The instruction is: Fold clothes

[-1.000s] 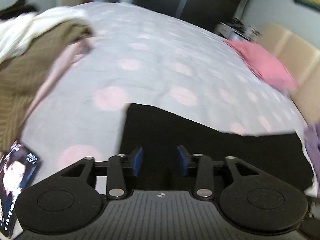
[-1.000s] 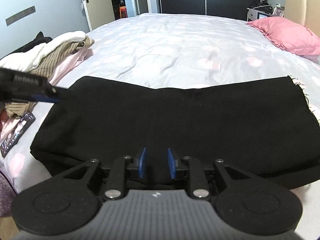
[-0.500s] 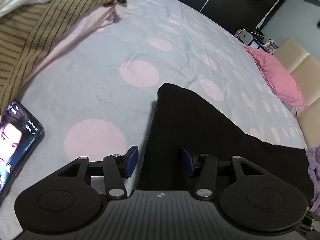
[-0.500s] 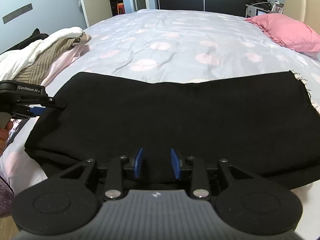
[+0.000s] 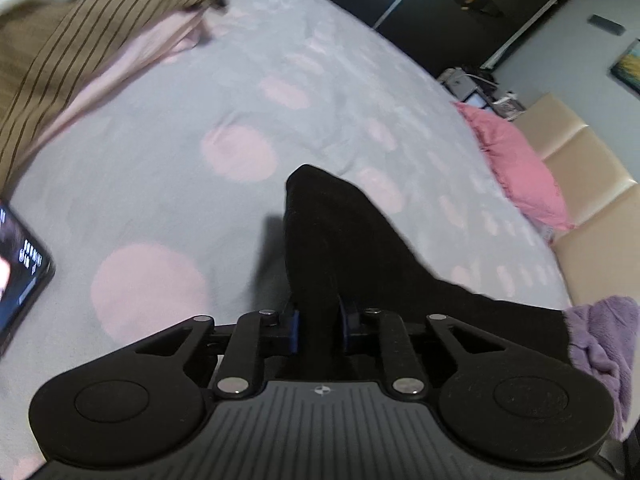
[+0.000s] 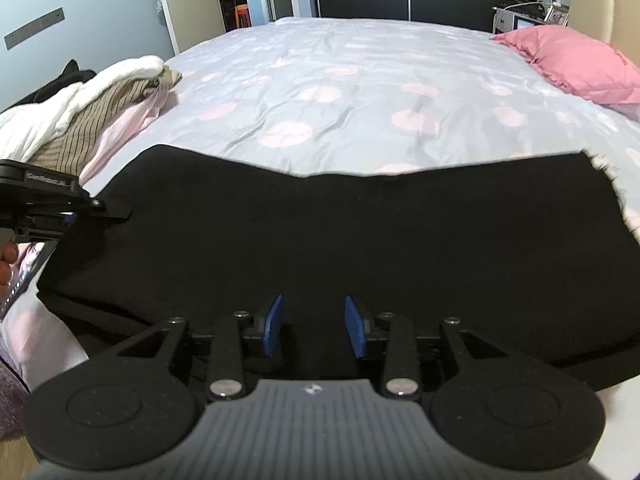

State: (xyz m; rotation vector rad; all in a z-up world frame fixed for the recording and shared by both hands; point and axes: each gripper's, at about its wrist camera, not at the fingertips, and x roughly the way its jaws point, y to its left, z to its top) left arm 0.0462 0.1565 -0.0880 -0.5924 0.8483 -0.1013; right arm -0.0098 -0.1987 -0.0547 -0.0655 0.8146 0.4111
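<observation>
- Cloth (image 6: 360, 248): black, spread across the near edge of the bed (image 6: 360, 80)
- left gripper (image 5: 319, 326) pinches its raised left corner; right gripper (image 6: 313, 330) parted, empty, over the near hem
- clothes pile (image 6: 80, 120) to the left; pillow (image 6: 576, 64) far right

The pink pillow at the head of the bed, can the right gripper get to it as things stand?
Probably not without moving: the pink pillow lies far across the dotted bedspread, beyond the black cloth below the open right gripper. Nothing blocks it.

Garment (image 6: 360, 240) on bed (image 6: 360, 92), pile (image 6: 100, 112) leftward
</observation>
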